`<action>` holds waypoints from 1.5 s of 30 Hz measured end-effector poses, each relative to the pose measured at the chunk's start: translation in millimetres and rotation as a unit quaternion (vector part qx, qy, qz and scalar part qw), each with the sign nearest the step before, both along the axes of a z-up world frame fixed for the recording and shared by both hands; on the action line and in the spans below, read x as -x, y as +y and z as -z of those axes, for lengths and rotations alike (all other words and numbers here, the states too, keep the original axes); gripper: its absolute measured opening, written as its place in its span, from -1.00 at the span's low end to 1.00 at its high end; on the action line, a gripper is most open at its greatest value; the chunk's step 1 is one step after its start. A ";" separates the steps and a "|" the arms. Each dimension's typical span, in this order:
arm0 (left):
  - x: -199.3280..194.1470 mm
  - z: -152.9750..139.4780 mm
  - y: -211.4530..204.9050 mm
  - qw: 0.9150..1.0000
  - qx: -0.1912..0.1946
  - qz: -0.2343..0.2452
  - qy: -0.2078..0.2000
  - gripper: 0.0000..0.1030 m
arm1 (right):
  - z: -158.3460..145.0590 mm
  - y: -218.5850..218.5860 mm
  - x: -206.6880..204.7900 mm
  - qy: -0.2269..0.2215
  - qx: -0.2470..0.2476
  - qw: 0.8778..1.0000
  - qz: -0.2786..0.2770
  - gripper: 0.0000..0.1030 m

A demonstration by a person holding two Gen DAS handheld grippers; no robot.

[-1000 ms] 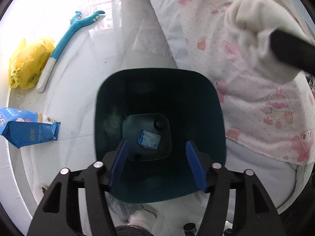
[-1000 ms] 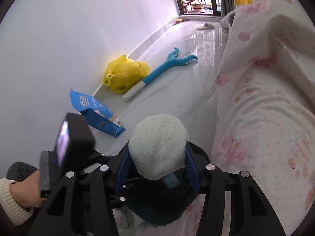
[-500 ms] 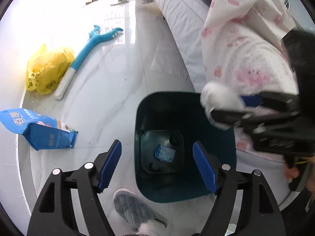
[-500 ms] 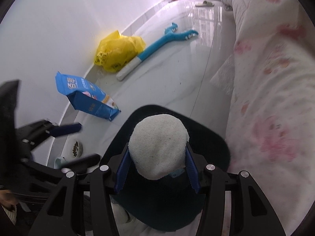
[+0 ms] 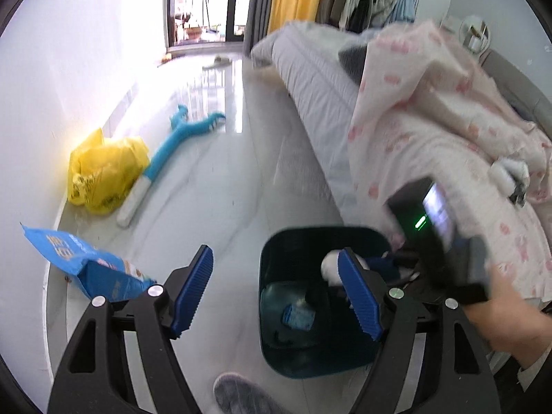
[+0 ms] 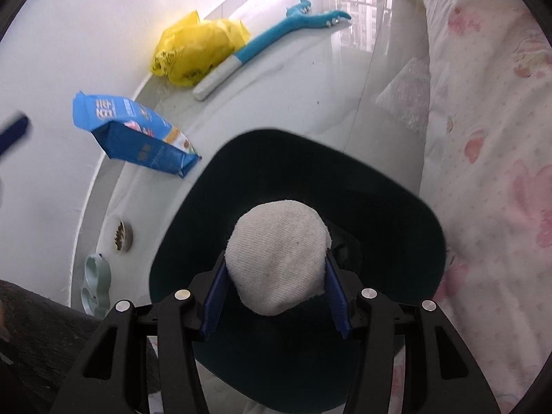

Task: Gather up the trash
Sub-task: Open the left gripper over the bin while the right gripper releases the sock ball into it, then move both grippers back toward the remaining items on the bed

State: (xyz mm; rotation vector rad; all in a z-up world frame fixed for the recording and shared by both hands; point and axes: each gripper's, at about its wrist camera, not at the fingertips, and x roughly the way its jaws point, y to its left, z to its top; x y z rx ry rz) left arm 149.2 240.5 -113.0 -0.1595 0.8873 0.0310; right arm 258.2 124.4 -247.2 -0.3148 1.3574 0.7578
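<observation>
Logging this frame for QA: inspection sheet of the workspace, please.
Surface: glossy pale tile floor.
Job's things: white cloth wad; dark teal plastic bin holding a small blue packet.
Clutter: yellow plastic bag, blue snack bag, blue-and-white long-handled brush.
Grippers: right tongs shut on the wad above the bin; left tongs open, empty.
Cables: nothing seen.
Surroundings: white wall, pink-print blanket.

- Below the right hand-held gripper [image 6: 276, 296] the bin [image 6: 396, 207] mouth gapes wide, with only a small packet [image 5: 298, 315] on its bottom.
- To its right the bed [image 6: 490, 138] presses against the bin rim, leaving no gap.
- To its left lies bare floor [image 6: 276, 86]; a blue bag [image 6: 134, 131], bowls [image 6: 120, 236] and the wall close it off.
- The left hand-held gripper [image 5: 276, 293] has floor ahead, a slipper [image 5: 241, 393] beneath.
</observation>
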 end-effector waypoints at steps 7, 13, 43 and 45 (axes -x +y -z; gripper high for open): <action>7.6 -30.8 0.1 0.997 -0.005 -0.007 -0.070 0.46 | 13.7 1.1 7.2 0.007 0.029 0.999 -0.014 0.03; 13.9 -50.7 -1.7 0.993 -0.013 -0.015 -0.112 0.46 | 14.2 -0.6 10.4 0.008 0.038 0.999 -0.015 0.29; -0.4 -103.9 -66.3 0.980 -0.032 0.007 -0.198 0.48 | -110.4 -66.2 17.6 -0.130 -0.083 0.988 0.025 0.55; -2.9 -105.7 -73.6 0.979 -0.031 0.013 -0.200 0.49 | -120.3 -76.3 18.5 -0.150 -0.086 0.985 0.027 0.55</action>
